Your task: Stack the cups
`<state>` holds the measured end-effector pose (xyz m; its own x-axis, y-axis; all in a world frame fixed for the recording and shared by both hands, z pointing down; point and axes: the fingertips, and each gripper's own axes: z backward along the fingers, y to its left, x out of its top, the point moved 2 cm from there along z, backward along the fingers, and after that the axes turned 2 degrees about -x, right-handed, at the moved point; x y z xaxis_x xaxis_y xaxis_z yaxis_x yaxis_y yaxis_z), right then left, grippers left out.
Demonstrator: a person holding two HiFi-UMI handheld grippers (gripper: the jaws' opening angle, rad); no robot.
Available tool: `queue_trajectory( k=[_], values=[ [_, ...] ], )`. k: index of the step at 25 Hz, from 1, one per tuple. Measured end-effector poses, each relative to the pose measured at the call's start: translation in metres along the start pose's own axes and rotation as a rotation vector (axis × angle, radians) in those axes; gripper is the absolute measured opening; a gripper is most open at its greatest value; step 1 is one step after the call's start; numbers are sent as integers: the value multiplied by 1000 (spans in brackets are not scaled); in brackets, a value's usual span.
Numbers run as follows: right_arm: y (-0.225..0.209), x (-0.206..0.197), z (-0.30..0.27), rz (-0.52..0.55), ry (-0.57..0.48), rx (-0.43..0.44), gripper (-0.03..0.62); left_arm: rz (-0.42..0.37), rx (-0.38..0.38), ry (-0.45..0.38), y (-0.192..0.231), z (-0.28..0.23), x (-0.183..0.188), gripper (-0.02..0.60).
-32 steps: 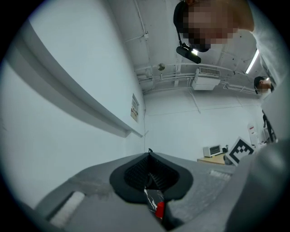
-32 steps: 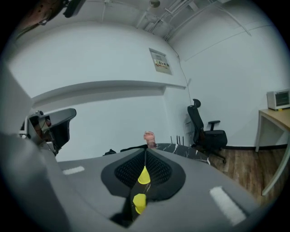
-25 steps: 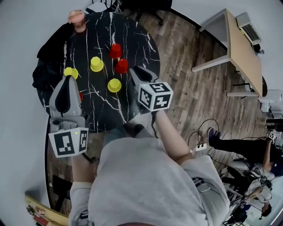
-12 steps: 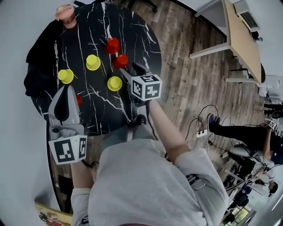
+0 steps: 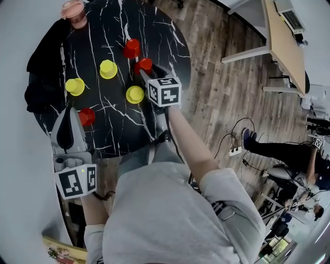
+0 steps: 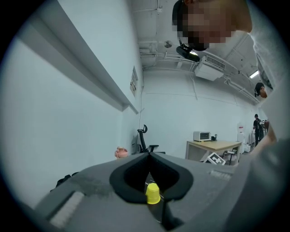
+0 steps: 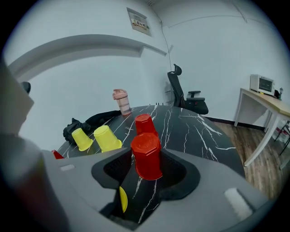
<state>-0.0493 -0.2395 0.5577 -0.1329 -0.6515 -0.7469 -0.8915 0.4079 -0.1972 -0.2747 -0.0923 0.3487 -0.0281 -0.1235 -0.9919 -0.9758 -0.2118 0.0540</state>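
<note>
Several upside-down cups stand on the black marble table point(image 5: 118, 129). My right gripper point(image 5: 149, 72) point(image 7: 147, 152) reaches over the near red cup point(image 5: 144, 65) point(image 7: 146, 156), which stands between its jaws. They have just been closing a little, with gaps still on both sides of the cup. A second red cup point(image 5: 132, 48) point(image 7: 146, 123) stands just behind. Yellow cups point(image 5: 108, 68) point(image 5: 75, 86) point(image 5: 135, 94) sit to the left. My left gripper point(image 5: 67, 111) point(image 6: 149, 156) is shut and empty, beside a third red cup point(image 5: 86, 116), and points at a yellow cup point(image 6: 152, 193).
A pink bottle point(image 5: 75, 11) point(image 7: 120, 102) stands at the table's far edge and dark cloth point(image 5: 44, 67) hangs over its left rim. An office chair point(image 7: 186, 93) and a wooden desk point(image 5: 281, 46) stand beyond. Another person point(image 5: 289, 170) sits on the floor at the right.
Both grippers have come down toward the table. The right one moved forward until the near red cup stood between its jaws. The left one drew back, uncovering the red cup beside it.
</note>
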Motion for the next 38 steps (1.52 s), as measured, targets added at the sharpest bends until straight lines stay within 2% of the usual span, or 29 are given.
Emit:
queue_trajectory(
  k=[8, 16, 27, 34, 38],
  values=[
    [-9, -2, 29, 17, -10, -11, 184, 2, -17, -18, -6, -2, 6, 6],
    [-19, -41, 69, 7, 25, -29, 183, 14, -61, -34, -23, -9, 11, 6],
    [0, -67, 85, 43, 34, 19, 184, 16, -94, -31, -47, -9, 9, 6],
    [6, -72, 85, 64, 34, 39, 192, 16, -86, -25, -50, -4, 5, 6],
    [9, -61, 93, 49, -37, 52, 204, 15, -47, -17, -39, 2, 0, 6]
  ],
)
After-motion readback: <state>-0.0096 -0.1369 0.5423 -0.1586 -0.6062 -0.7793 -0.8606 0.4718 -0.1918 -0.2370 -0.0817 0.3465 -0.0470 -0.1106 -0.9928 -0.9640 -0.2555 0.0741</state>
